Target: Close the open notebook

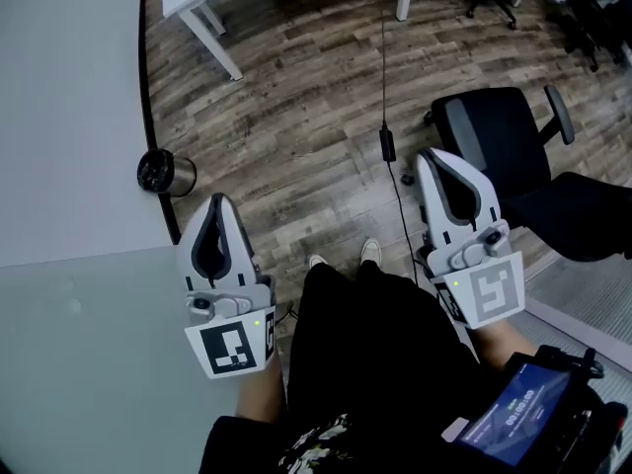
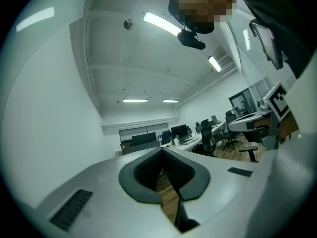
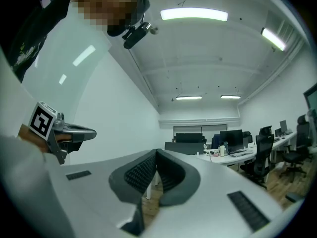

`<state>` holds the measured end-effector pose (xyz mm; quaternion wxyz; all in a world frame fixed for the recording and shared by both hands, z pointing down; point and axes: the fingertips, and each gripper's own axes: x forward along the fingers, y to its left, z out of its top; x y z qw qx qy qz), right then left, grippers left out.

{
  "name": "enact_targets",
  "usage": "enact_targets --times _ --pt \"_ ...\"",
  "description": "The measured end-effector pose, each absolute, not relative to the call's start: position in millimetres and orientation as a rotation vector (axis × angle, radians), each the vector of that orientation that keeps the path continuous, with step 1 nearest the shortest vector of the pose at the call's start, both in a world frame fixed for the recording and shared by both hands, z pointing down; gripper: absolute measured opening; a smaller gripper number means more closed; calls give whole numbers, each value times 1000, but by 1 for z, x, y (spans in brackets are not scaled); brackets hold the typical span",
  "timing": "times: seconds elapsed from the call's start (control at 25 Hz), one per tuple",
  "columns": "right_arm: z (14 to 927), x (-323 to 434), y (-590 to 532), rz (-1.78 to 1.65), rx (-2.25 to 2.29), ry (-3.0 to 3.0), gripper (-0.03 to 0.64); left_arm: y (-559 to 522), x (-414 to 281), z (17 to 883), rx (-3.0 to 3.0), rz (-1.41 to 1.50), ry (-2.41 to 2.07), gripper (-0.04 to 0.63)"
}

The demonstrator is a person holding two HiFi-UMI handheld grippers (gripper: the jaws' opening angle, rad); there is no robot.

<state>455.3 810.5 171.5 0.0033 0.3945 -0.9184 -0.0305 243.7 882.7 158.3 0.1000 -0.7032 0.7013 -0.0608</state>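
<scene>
The notebook shows in none of the three views.

In the head view, the person stands with the left hand-held gripper (image 1: pixel 219 203) over the edge of a pale worktop (image 1: pixel 69 117). The right hand-held gripper (image 1: pixel 427 156) is held over the wooden floor (image 1: pixel 296 117), just beside a black office chair (image 1: pixel 504 136). Only this view shows the person's shoes (image 1: pixel 370 253) and a thin cable (image 1: pixel 387 144) hanging between the two grippers. It alone also shows a metal cylinder (image 1: pixel 165 172) with a dark top at the worktop's rim, and a blue-lit screen (image 1: pixel 523 408) at the lower right.

The gripper views show what the head view does not: a long office with rows of desks (image 3: pixel 233 155), dark monitors (image 3: pixel 230 137) and strip lights (image 3: pixel 194 15) on a white ceiling.

The left gripper view shows its jaws pressed together at the tips with nothing between them, only floor seen through the gap behind. The right gripper's marker cube (image 2: pixel 278 100) sits at the frame's right edge.

The right gripper view likewise shows jaws closed tip to tip and empty, with the left gripper off to the left.
</scene>
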Motion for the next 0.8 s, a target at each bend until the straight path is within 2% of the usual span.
enact_targets --times 0.2,0.36,0.8 --pt "183 472 805 -75 1223 -2869 64 893 259 173 -2075 -226 2102 6" --pt "192 464 772 -69 1223 -2879 64 856 258 188 -2123 -261 2099 6" --pt "207 463 760 -107 1212 -2820 64 840 253 192 -2143 -184 2094 6"
